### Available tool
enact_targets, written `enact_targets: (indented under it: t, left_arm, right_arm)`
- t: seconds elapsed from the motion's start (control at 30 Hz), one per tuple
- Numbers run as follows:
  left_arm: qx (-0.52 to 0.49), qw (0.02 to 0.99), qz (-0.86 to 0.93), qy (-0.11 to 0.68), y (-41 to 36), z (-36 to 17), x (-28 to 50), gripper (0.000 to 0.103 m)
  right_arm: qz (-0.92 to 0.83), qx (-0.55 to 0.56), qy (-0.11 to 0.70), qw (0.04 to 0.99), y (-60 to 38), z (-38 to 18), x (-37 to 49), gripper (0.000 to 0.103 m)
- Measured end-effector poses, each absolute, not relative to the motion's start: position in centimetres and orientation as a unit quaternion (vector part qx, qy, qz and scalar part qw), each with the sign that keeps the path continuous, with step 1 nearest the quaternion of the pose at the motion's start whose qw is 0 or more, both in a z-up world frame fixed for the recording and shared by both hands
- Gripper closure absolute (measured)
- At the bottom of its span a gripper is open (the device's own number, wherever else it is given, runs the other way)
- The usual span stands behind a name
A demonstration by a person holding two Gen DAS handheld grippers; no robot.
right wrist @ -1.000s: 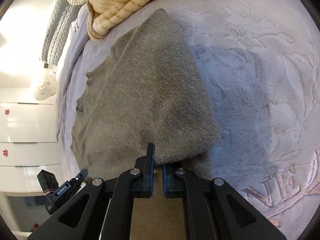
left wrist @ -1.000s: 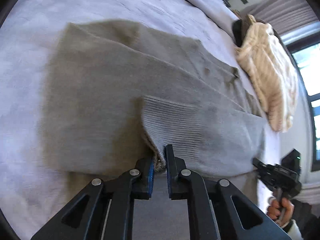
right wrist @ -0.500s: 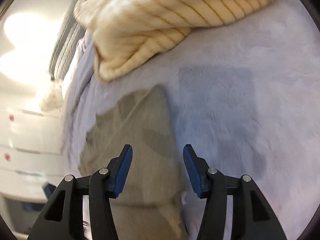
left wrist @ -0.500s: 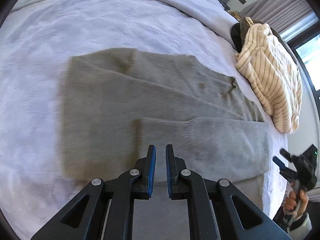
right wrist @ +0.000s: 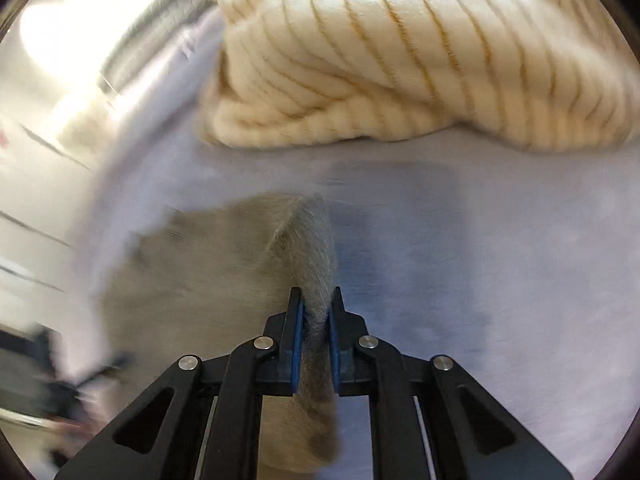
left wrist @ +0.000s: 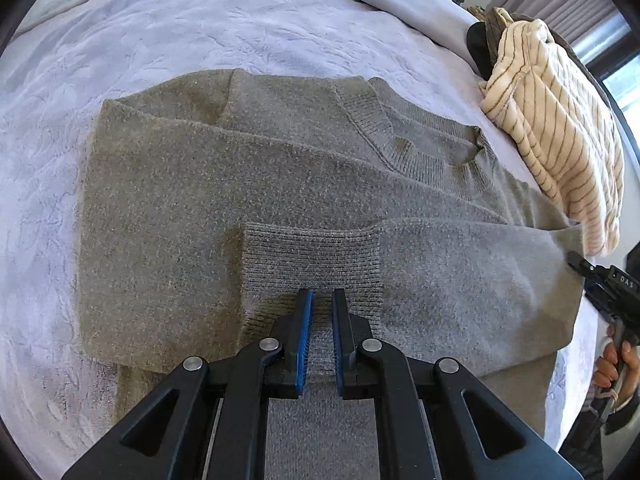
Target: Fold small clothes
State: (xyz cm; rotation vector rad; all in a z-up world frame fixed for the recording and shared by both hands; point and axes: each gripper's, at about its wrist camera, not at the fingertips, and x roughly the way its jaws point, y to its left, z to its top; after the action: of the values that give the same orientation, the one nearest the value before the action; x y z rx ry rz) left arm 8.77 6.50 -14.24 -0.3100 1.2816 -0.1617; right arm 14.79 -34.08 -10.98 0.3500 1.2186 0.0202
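Note:
A grey knitted sweater lies flat on the lavender bedspread, with both sleeves folded across its body. My left gripper hovers over the ribbed cuff of the top sleeve, jaws nearly shut with a narrow gap and nothing between them. In the right wrist view my right gripper is shut on a raised fold at the edge of the sweater. The right gripper also shows at the right edge of the left wrist view.
A cream striped knit garment lies heaped at the far right of the bed, close to the sweater's shoulder; it fills the top of the right wrist view. A dark item sits behind it. White cupboards stand left.
My left gripper let go of the sleeve cuff, which now lies flat on the sweater. My right gripper opened, moved along the sweater's edge and shut on a fold of it.

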Motion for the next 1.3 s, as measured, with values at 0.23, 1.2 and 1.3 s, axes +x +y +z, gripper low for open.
enact_targets:
  t: [0.23, 1.2, 1.3]
  left_arm:
    - [-0.131, 0.791, -0.069, 0.594, 5.8, -14.6, 8.8, 0.092]
    - [-0.083, 0.776, -0.061, 0.622, 8.1, -13.3, 5.3, 0.092]
    - [-0.089, 0.773, -0.060, 0.625, 8.5, -12.8, 4.6, 0.092]
  right_arm:
    - [-0.064, 0.262, 0.578, 0.770, -39.1, -13.8, 12.4, 0.101]
    - [-0.003, 0.211, 0.640, 0.738, -30.9, -10.8, 5.4, 0.098]
    - [-0.008, 0.215, 0.645, 0.733, -30.7, -10.2, 4.6, 0.098]
